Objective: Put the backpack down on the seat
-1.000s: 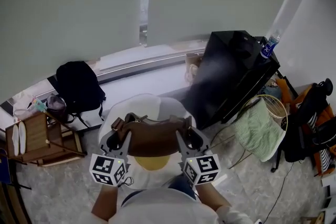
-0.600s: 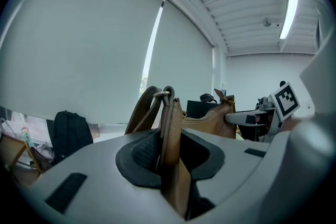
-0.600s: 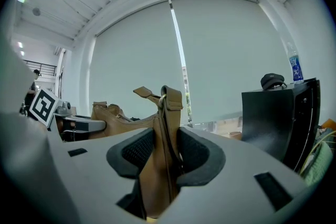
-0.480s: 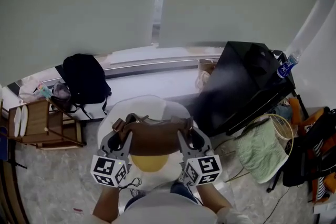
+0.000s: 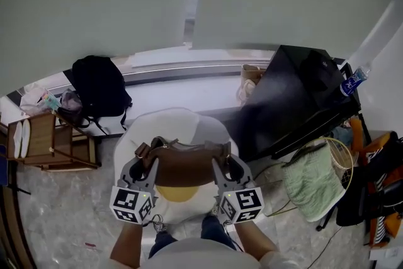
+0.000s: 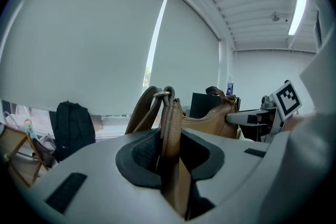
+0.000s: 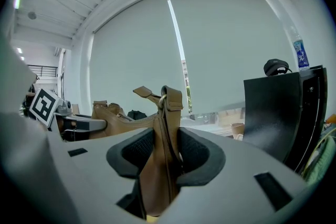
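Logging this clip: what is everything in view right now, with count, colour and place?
brown bag: one, brown, held above the seat
seat: one, white, round, centre
cushion: one, yellow, on the seat under the bag
backpack: one, black, window ledge, left
wooden rack: one, brown, far left
shoes: two, white, at the rack's left end
cabinet: one, black, right
bottle: one, clear with blue label, on the cabinet
towel: one, green, lower right
left gripper: one, grey, jaws shut on the bag's left end
right gripper: one, grey, jaws shut on the bag's right end
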`<move>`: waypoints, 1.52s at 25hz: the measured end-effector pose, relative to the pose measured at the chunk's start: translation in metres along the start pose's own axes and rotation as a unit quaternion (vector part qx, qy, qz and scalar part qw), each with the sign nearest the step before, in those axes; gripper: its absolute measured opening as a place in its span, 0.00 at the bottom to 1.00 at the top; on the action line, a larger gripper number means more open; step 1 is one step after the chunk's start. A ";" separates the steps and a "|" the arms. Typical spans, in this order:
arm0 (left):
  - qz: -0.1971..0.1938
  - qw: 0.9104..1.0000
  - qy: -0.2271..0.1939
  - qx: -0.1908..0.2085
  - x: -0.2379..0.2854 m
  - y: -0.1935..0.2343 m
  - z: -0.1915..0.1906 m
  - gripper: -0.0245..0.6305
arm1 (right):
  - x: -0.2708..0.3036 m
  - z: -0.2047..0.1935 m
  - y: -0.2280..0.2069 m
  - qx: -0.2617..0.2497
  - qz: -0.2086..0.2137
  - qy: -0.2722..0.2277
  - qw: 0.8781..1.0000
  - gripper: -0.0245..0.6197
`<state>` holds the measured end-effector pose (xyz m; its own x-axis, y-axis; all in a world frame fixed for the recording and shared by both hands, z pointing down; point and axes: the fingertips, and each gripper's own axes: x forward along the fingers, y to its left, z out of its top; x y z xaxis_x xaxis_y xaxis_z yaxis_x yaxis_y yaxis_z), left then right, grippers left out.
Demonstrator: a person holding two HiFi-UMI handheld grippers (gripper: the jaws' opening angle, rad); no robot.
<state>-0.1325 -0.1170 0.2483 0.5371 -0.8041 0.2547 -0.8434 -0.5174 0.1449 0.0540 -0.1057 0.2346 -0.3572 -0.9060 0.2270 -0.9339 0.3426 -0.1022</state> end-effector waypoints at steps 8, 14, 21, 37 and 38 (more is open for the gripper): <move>0.011 1.000 0.017 -0.010 0.017 0.009 -0.030 0.20 | 0.020 -0.031 -0.009 0.012 0.002 0.020 1.000 0.30; 0.016 0.999 0.025 -0.014 0.029 0.019 -0.052 0.20 | 0.037 -0.054 -0.014 0.016 0.002 0.033 0.999 0.30; 0.017 0.999 0.043 -0.019 0.045 0.027 -0.080 0.20 | 0.055 -0.085 -0.023 0.029 0.002 0.049 0.998 0.30; 0.019 0.998 0.059 -0.025 0.093 0.048 -0.134 0.20 | 0.100 -0.141 -0.050 0.038 0.005 0.062 0.997 0.30; 0.019 0.998 0.060 -0.025 0.097 0.049 -0.138 0.20 | 0.104 -0.145 -0.053 0.039 0.005 0.063 0.997 0.29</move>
<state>-0.1239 -0.1803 0.4122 0.5009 -0.7805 0.3740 -0.8648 -0.4689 0.1798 0.0639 -0.1821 0.4046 -0.3703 -0.8624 0.3451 -0.9280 0.3271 -0.1783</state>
